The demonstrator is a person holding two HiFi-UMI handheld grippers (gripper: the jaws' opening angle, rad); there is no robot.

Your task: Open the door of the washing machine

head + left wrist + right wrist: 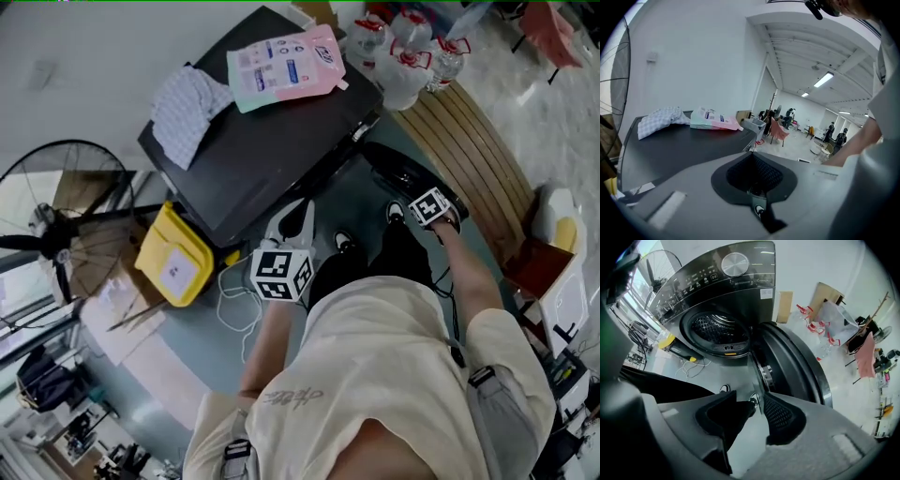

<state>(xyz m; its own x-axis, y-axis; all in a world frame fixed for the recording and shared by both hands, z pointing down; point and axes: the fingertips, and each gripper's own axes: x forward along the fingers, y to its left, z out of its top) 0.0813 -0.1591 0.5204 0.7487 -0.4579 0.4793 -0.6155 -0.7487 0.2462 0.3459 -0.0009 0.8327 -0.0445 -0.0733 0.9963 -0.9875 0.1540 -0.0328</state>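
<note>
The door (792,366) was seen hanging wide open, to the right of the drum (715,331), in which only perforated metal was shown. Its edge was flanked by the parted jaws of the right gripper (758,401). The left gripper (752,161) was held closed on nothing. On the machine's top (684,145), one checked cloth (658,119) and one pouch (712,119) were laid.

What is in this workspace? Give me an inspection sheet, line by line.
Surface: washer top, dark, carries the clutter.
Job's things: door swung open; drum exposed.
Clutter: cloth and pouch on the washer top.
Tools: left tool shut, empty; right tool open, door edge between its jaws.
Cables: white cable on the floor.
Surroundings: fan, yellow box, bottles, bench.
</note>
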